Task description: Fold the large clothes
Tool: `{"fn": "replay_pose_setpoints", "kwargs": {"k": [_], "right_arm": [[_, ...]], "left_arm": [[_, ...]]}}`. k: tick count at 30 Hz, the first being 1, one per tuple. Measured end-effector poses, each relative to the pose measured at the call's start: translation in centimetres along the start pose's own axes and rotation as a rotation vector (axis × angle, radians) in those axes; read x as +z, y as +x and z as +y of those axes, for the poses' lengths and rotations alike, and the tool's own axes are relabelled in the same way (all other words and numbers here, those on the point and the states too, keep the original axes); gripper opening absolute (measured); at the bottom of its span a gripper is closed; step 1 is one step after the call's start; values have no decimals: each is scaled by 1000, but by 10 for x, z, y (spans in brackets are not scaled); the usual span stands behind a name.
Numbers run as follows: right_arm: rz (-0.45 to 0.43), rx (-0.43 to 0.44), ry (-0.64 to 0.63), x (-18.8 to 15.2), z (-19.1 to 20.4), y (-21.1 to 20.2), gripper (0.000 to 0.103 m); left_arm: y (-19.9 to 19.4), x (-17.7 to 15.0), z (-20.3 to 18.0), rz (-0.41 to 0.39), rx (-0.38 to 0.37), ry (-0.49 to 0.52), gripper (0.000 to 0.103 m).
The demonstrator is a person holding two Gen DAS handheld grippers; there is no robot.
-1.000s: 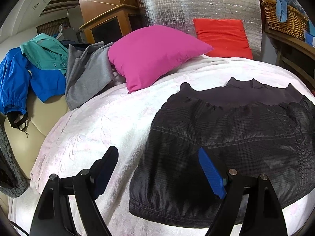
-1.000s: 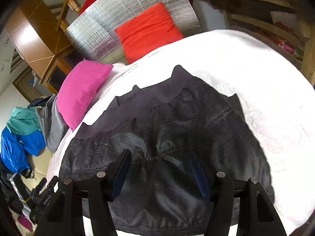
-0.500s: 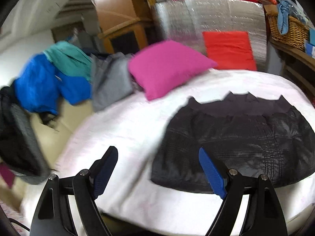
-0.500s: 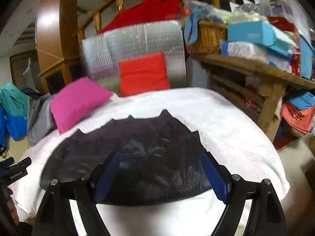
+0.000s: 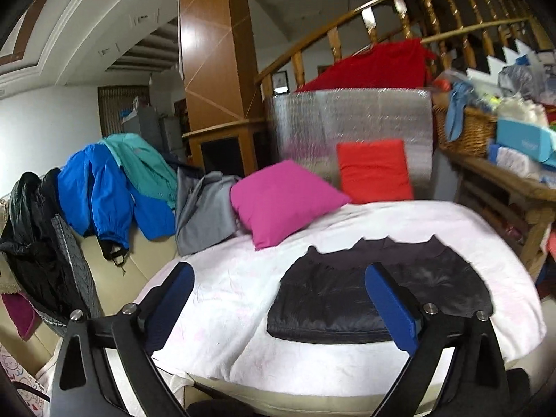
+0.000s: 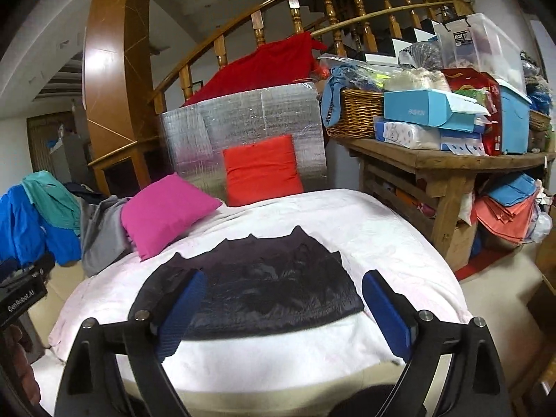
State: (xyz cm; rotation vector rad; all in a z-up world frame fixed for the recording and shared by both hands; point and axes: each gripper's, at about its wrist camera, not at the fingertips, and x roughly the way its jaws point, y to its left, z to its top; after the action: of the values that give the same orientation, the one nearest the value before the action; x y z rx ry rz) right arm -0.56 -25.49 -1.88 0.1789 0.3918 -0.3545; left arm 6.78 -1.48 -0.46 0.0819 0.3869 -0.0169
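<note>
Brimming wicker basket (image 6: 354, 113) of blue cloth (image 6: 333, 95)

Beyond the two claws, the left claw (image 5: 279, 307) and the right claw (image 6: 281, 316): one black garment (image 6: 250, 288), two cushions, one pink (image 6: 165, 213) and one red (image 6: 260, 170), and one wicker basket (image 6: 354, 113).

Wooden staircase railing (image 6: 347, 10), cluttered table (image 6: 434, 160)

"FASHION" on blue box (image 6: 429, 113); apparently "GenRobot.AI" on left gripper (image 6: 21, 297).
</note>
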Motion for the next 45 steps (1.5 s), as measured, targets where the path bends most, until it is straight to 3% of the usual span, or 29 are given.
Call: {"fn": "replay_pose_setpoints", "kwargs": {"k": [5,18,45], "right_arm": [[-19,-22,-28,-3,14,-30,94],[-33,-26,-77,5,41,-64,94],[-24,-22,-117,2,71,-79,94]], "left_arm": [[-36,6,7,-35,-19,4,101],[-72,8,30,-76,-44,-21,101],[-91,4,62,-111,-40,-66,102]]}}
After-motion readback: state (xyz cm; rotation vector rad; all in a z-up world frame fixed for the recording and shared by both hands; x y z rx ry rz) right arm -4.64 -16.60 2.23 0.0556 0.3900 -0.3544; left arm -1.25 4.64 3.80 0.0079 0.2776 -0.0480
